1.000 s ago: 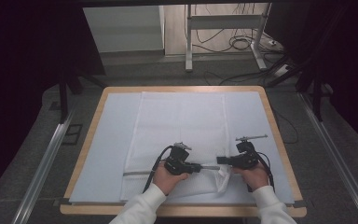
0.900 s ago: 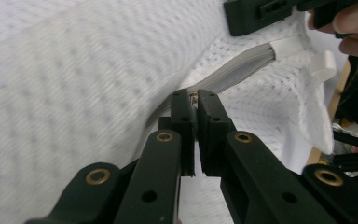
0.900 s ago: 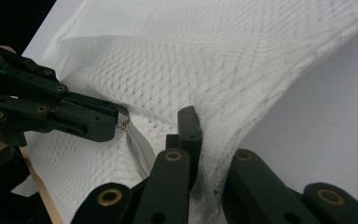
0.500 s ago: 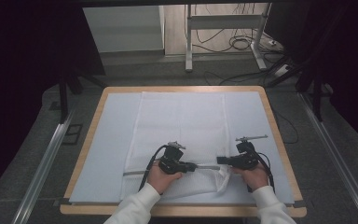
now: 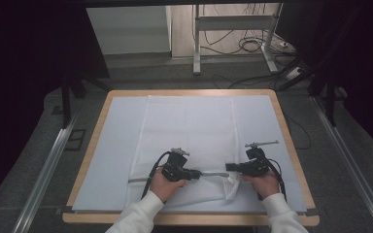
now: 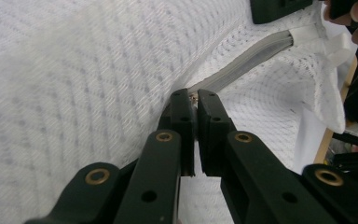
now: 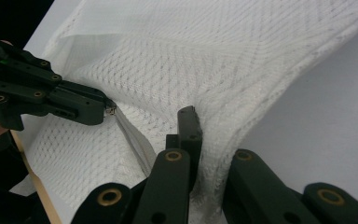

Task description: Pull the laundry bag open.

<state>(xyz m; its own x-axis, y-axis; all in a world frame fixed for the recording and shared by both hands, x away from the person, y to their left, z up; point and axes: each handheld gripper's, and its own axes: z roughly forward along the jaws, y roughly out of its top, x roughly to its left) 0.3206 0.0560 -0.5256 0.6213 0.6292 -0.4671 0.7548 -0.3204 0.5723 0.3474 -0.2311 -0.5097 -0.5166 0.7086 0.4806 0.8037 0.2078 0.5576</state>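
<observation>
- White mesh bag [image 5: 189, 131]: lies flat on the pale mat [image 5: 111, 160] of the wood-edged table [image 5: 291, 145], centred, its near edge at the front where both grippers work
- Grey zipper [image 5: 212, 174]: runs along the bag's near edge; the stretch between the two grippers is in sight, the stretch under the hands is hidden
- Left gripper [image 6: 194, 99]: jaws closed together on the zipper pull, a small metal piece just visible between the tips; the pull's shape is too small to make out
- Right gripper [image 7: 200, 135]: jaws clamped on bunched mesh at the bag's near right corner; one jaw is buried under the cloth, so its tip is hidden
- Left hand [image 5: 162, 184] and right hand [image 5: 263, 183]: each grasps its gripper; white sleeves are cut off by the bottom edge
- Floor cables [image 5: 252, 46] behind the table: blurred, detail unclear
</observation>
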